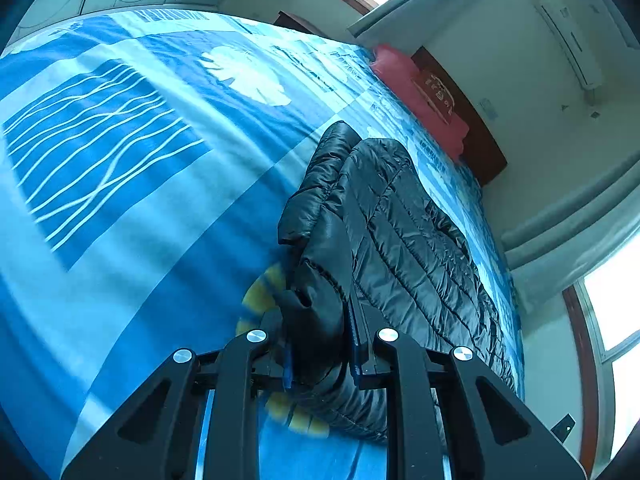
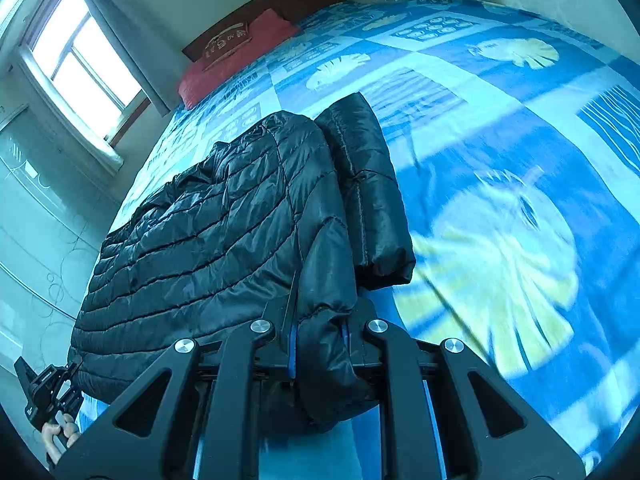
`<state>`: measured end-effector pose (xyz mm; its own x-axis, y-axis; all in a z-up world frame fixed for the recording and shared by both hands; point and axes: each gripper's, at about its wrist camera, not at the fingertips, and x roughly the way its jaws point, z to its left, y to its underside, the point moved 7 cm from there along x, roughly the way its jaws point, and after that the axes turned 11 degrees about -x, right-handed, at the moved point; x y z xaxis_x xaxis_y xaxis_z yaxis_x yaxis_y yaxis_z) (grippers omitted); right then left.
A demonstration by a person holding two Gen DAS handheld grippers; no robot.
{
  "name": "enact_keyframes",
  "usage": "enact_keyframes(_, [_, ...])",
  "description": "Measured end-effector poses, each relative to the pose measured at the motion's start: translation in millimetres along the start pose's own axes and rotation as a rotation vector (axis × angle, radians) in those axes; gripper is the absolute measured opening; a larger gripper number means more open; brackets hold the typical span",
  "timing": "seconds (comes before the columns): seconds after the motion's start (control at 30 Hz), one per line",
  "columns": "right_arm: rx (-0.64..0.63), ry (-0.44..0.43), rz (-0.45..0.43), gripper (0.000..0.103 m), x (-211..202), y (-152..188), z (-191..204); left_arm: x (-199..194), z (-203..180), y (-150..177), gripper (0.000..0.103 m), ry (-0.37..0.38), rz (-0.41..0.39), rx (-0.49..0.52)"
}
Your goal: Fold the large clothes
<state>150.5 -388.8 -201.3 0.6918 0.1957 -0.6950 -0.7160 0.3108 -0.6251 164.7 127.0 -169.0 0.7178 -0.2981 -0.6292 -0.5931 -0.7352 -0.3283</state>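
Note:
A black quilted puffer jacket (image 1: 400, 220) lies on the blue patterned bed cover (image 1: 140, 160), with a sleeve folded along its side. My left gripper (image 1: 320, 336) is shut on a bunched edge of the jacket. In the right wrist view the same jacket (image 2: 208, 232) spreads to the left, its sleeve (image 2: 368, 184) lying on the right side. My right gripper (image 2: 320, 336) is shut on another edge of the jacket, fabric pinched between the blue pads. The left gripper (image 2: 48, 392) shows at the jacket's far corner, held by a hand.
A red pillow (image 2: 236, 56) lies at the dark wooden headboard (image 2: 280, 0). Windows (image 2: 80, 52) and curtains stand beside the bed. An air conditioner (image 1: 568, 44) hangs on the wall. The bed cover (image 2: 500, 200) stretches wide to the right of the jacket.

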Motion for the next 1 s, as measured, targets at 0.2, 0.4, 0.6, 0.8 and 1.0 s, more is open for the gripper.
enact_keyframes(0.2, [0.002,0.007,0.017,0.024,-2,10,-8,-3,13,9,0.028,-0.037,0.027,0.068])
enact_keyframes(0.4, [-0.006,0.030,0.008,0.042,-19,7,-11,-14,13,3,0.046,-0.061,0.011,0.101])
enact_keyframes(0.6, [-0.064,0.118,-0.023,0.046,-46,2,-12,-36,16,-6,0.057,-0.077,-0.013,0.136])
enact_keyframes(0.8, [-0.137,0.133,-0.057,0.046,-57,-8,17,-41,9,-16,0.059,-0.070,-0.019,0.154])
enact_keyframes(1.0, [-0.234,0.067,-0.005,0.046,-24,-15,80,-29,2,-14,0.060,-0.072,0.013,0.153])
